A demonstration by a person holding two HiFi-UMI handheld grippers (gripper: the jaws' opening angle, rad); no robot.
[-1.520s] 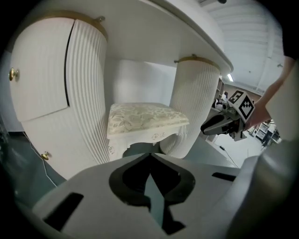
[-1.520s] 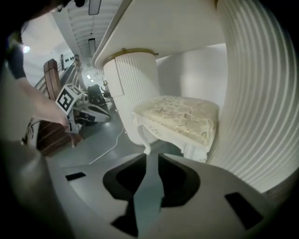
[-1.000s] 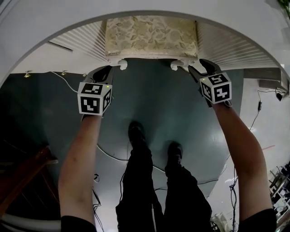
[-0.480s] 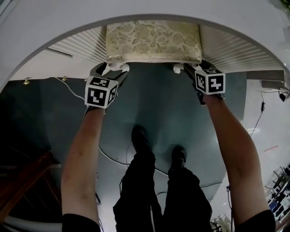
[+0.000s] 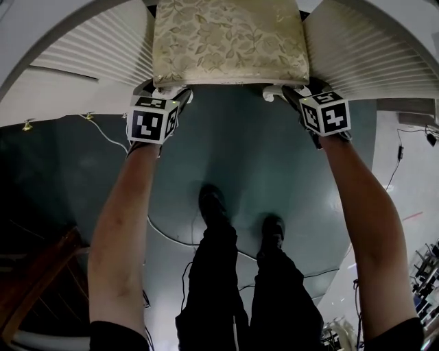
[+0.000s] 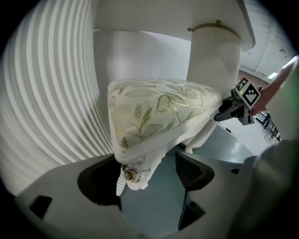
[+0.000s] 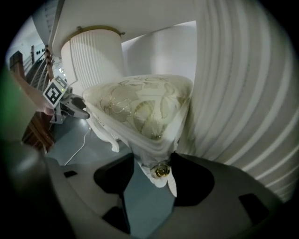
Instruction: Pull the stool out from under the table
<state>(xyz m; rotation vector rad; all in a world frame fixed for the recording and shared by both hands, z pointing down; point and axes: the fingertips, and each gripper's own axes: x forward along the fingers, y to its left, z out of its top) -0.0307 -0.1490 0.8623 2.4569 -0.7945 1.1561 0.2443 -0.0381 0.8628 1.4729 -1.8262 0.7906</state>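
Observation:
The stool (image 5: 230, 41) has a cream floral seat and white carved legs, and it stands half under the white round table (image 5: 62, 20). My left gripper (image 5: 166, 94) is at its front left corner and my right gripper (image 5: 296, 96) at its front right corner. In the left gripper view the jaws (image 6: 145, 175) are closing around the corner leg top (image 6: 132, 175), with a gap still showing on the right side. The right gripper (image 7: 152, 179) is also closing, and the stool corner (image 7: 161, 170) sits between its jaws, apart from the left one.
Ribbed white table supports (image 5: 103, 55) (image 5: 363, 62) flank the stool on both sides. The person's legs and shoes (image 5: 212, 206) stand on the teal floor behind the grippers. Cables (image 5: 103, 130) trail over the floor, and a wooden piece (image 5: 34, 274) lies at bottom left.
Both grippers have moved forward from just short of the stool to its two front corners. More of the seat now shows in the head view.

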